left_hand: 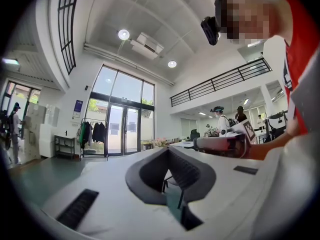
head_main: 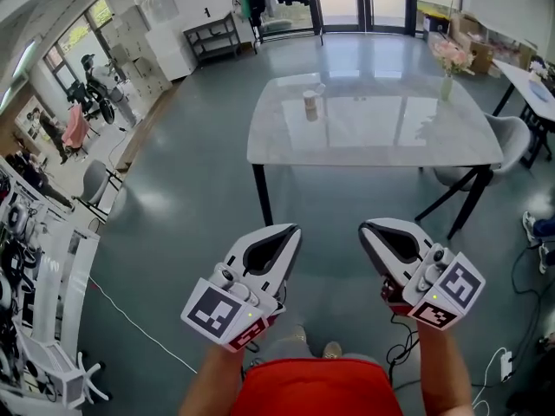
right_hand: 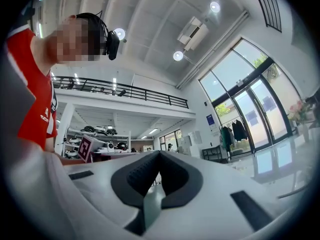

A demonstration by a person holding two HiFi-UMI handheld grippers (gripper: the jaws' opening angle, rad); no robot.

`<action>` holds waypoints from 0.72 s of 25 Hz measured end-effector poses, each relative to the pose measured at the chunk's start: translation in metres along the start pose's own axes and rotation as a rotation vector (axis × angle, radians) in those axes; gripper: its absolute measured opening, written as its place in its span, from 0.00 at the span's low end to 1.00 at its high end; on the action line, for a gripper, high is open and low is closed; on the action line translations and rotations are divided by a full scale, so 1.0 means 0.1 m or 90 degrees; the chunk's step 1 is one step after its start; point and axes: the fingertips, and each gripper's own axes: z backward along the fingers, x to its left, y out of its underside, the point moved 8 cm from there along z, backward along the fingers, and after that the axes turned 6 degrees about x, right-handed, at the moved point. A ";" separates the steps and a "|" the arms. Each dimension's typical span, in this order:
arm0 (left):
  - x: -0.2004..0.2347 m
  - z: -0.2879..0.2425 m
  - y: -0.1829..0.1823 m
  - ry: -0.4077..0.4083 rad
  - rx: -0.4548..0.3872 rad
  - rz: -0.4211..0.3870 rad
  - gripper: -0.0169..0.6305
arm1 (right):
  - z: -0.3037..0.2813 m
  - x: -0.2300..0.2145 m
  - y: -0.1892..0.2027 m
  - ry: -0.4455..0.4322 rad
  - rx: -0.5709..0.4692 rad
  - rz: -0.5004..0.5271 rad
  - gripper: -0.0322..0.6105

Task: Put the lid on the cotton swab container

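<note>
One small pale tub, the cotton swab container (head_main: 310, 105), stands on the white worktop (head_main: 373, 137), well ahead of both hand-held grippers and roughly between the lines of the two. A small pale thing sits just beyond it on the far side; it may be the lid (head_main: 320, 87), but it is too small to tell for certain.

Judging by its look, the container is light, thin-walled plastic: stiff enough to pinch, yet smooth and easy to tip or skid on the glossy top. It would be best steadied low on its body with one hand-held gripper. The lid, lighter still, should be taken across its rim and kept level.

The left hand-held gripper (head_main: 293, 230) and the right hand-held gripper (head_main: 365, 226) are both held near the person's waist, over the floor and short of the worktop. Each has its jaws pressed together with nothing between them.

Only the head view shows the worktop, the container and a vase of flowers (head_main: 448, 66) far ahead of the right hand-held gripper. The two gripper views tilt upward at the ceiling and glass doors and miss the container. They do show what the head view cannot: the dark pads meeting at the tips, on the left (left_hand: 167, 152) and on the right (right_hand: 159, 154).
</note>
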 end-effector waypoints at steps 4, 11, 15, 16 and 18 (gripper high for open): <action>0.09 -0.05 0.00 -0.005 0.003 0.002 0.06 | -0.08 -0.10 0.00 -0.003 -0.004 -0.008 0.04; 0.47 -0.36 0.11 -0.007 -0.015 0.013 0.06 | -0.36 -0.45 0.07 -0.001 0.005 -0.004 0.04; 0.84 -0.62 0.12 -0.002 -0.024 0.011 0.06 | -0.66 -0.74 0.03 0.010 0.013 0.000 0.04; 0.95 -0.69 0.13 -0.002 -0.025 0.009 0.06 | -0.74 -0.82 0.02 0.014 0.014 0.001 0.04; 1.16 -0.81 0.12 0.000 -0.028 0.004 0.06 | -0.91 -0.97 0.00 0.021 0.014 0.000 0.04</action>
